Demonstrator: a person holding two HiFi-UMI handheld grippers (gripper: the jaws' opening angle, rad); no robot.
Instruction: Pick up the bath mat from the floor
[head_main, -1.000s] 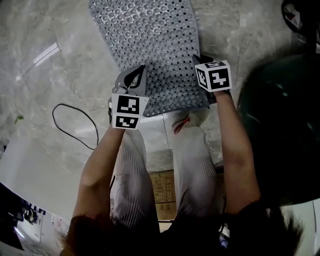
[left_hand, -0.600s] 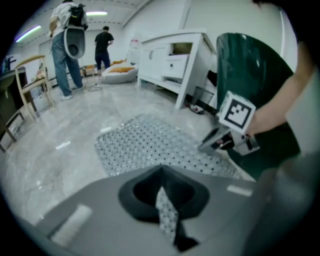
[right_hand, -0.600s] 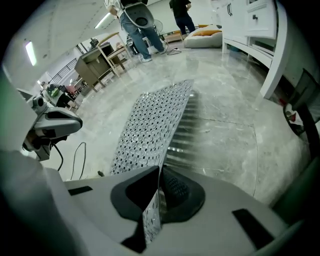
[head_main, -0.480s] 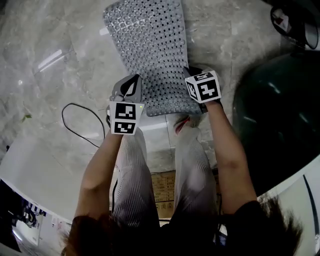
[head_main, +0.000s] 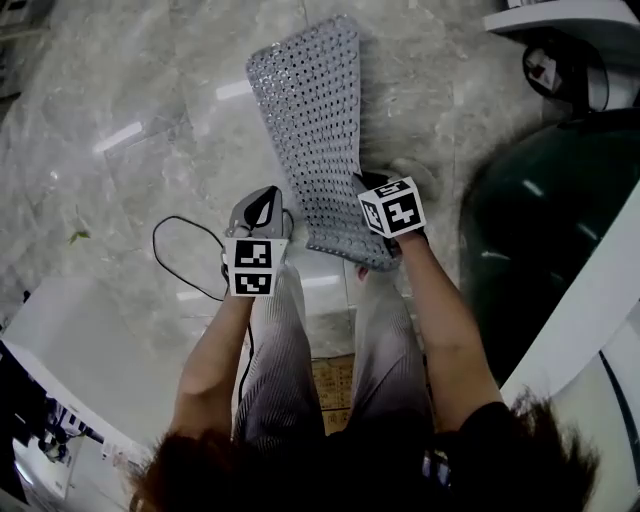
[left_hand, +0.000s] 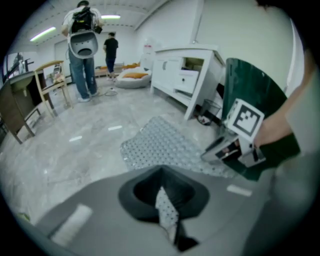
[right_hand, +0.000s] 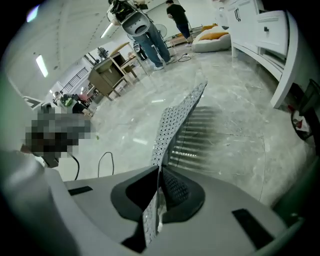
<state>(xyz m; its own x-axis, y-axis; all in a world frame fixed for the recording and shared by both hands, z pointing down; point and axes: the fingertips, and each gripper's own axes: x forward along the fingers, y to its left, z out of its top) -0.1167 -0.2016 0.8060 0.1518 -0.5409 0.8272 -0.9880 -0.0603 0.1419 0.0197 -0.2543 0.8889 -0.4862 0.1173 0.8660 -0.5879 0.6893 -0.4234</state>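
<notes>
Now both grippers have the bath mat by its near edge. The right gripper (right_hand: 158, 202) has its jaws drawn narrow on the mat's right corner; they have just been closing, and the perforated grey sheet stands pinched between them, running up and away edge-on in the right gripper view. The left gripper (left_hand: 167, 212) is clamped on the other near corner, with a narrow tongue of dotted mat caught between its pads.

From the head view, the left gripper (head_main: 262, 208) and right gripper (head_main: 373, 192) sit side by side at the mat's near end, each with its marker cube (head_main: 392, 207) facing up. The bath mat (head_main: 312, 120) stretches away from them as a long grey strip full of round holes, sagging between the two grips. Its near edge is raised off the floor (head_main: 140, 110); whether the far end touches the floor I cannot tell.

A thin black cable (head_main: 188, 245) loops on the pale marble floor left of the left gripper. A large dark green rounded object (head_main: 530, 240) stands to the right. In the left gripper view a white cabinet (left_hand: 186, 75) stands beyond the mat, and a person (left_hand: 82, 47) stands far off.
</notes>
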